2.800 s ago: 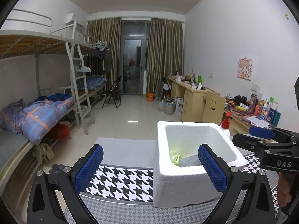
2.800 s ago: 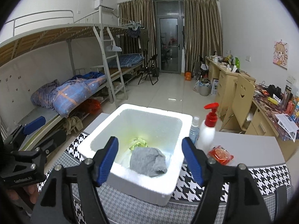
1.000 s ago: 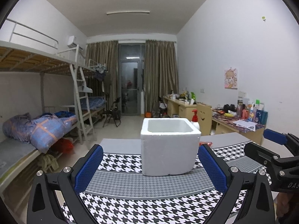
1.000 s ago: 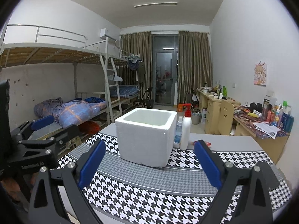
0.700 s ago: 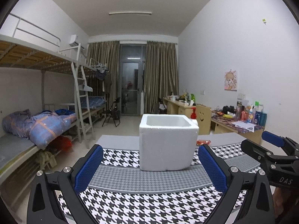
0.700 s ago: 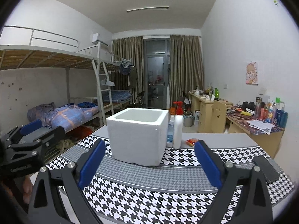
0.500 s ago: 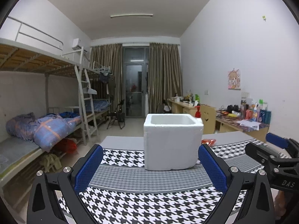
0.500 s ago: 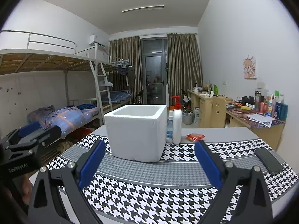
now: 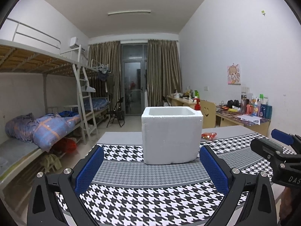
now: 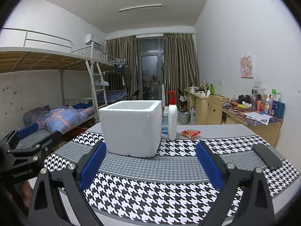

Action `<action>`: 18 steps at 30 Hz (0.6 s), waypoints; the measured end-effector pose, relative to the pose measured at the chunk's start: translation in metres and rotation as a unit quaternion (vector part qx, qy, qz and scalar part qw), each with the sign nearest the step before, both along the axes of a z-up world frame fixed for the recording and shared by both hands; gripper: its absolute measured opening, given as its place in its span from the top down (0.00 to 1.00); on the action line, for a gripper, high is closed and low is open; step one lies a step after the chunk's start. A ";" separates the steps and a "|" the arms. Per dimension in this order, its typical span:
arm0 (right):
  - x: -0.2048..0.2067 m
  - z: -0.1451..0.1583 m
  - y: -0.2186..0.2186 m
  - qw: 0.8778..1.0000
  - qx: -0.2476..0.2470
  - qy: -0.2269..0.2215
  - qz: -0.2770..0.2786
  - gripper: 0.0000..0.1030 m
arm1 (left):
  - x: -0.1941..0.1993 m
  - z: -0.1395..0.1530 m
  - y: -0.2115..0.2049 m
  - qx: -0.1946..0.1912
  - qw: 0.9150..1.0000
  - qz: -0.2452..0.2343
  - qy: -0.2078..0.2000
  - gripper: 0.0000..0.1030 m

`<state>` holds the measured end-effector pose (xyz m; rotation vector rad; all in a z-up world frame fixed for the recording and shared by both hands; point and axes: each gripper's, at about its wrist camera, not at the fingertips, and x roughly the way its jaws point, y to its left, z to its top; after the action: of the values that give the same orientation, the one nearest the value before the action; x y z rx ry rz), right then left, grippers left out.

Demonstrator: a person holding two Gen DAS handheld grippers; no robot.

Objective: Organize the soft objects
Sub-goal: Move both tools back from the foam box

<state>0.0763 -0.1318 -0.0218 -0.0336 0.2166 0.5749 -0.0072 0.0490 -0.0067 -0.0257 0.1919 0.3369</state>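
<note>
The left claw (image 9: pixel 151 166) is spread wide and holds nothing; its blue pads (image 9: pixel 211 168) hang above the houndstooth cloth (image 9: pixel 150 203) on the bench (image 9: pixel 120 138). The right claw (image 10: pixel 150 163) is likewise spread and empty, level with the left and just beside it. Ahead of both, resting on the cloth, stands the white foam box (image 10: pixel 131 127), upright and open at the top. From this low angle its interior is hidden, so any soft objects inside cannot be confirmed. Just beside the box's right wall stand a white pump bottle (image 10: pixel 172 119) with a red head and a smaller clear bottle (image 10: pixel 165 121). A red packet (image 10: pixel 191 133) lies near them. A dark phone (image 10: pixel 267 156) lies on the cloth, well apart at the right edge.
</note>
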 end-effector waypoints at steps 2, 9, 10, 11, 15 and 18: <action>-0.003 -0.001 0.000 1.000 -0.002 0.000 0.001 0.05 | -0.001 -0.001 0.000 0.001 1.000 0.000 0.002 0.01; -0.002 -0.005 -0.002 1.000 0.000 0.006 -0.005 0.05 | -0.002 -0.002 0.004 -0.003 1.000 -0.003 0.008 0.01; -0.002 -0.005 -0.002 1.000 0.000 0.006 -0.005 0.05 | -0.002 -0.003 0.005 -0.004 1.000 -0.002 0.010 0.01; -0.002 -0.006 -0.001 1.000 0.000 0.006 -0.006 0.05 | -0.003 -0.003 0.006 -0.005 1.000 -0.001 0.012 0.01; -0.001 -0.007 -0.001 1.000 0.003 0.021 0.010 0.05 | -0.004 -0.004 0.007 -0.006 1.000 0.001 0.013 0.01; -0.002 -0.006 -0.001 1.000 0.000 0.015 0.002 0.05 | -0.003 -0.004 0.006 -0.006 1.000 0.003 0.012 0.01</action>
<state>0.0739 -0.1328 -0.0281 -0.0253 0.2454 0.5794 -0.0106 0.0545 -0.0112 -0.0332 0.2173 0.3429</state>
